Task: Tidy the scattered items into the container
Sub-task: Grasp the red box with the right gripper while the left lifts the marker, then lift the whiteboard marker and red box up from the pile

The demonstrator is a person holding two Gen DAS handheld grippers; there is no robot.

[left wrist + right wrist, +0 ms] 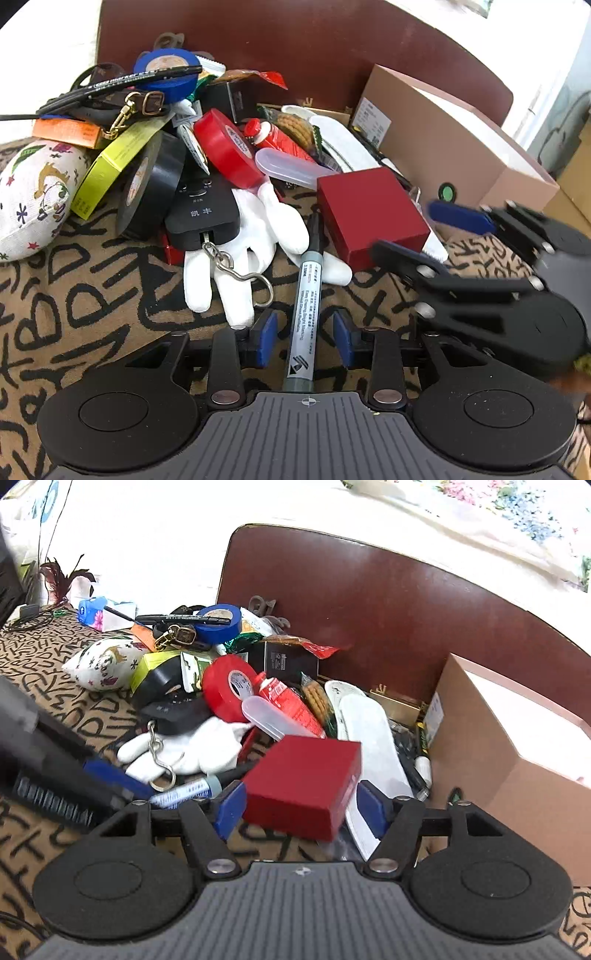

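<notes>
Presently, item one: grey marker [304,317], lying between the parted pads of the left gripper [304,338], not visibly clamped. Item two: red box [301,784], between the spread jaws of the right gripper [297,808], pads seemingly clear of it. Step in hand, by judgement: picking. Next: close, lift, carry right to the cardboard container [517,760]. Room: patterned cloth [74,314] bare nearby; heap crowds ahead.

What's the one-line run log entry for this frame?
left gripper: open, astride grey marker pen | right gripper: open, around red square box | brown cardboard container: nothing visible inside
</notes>
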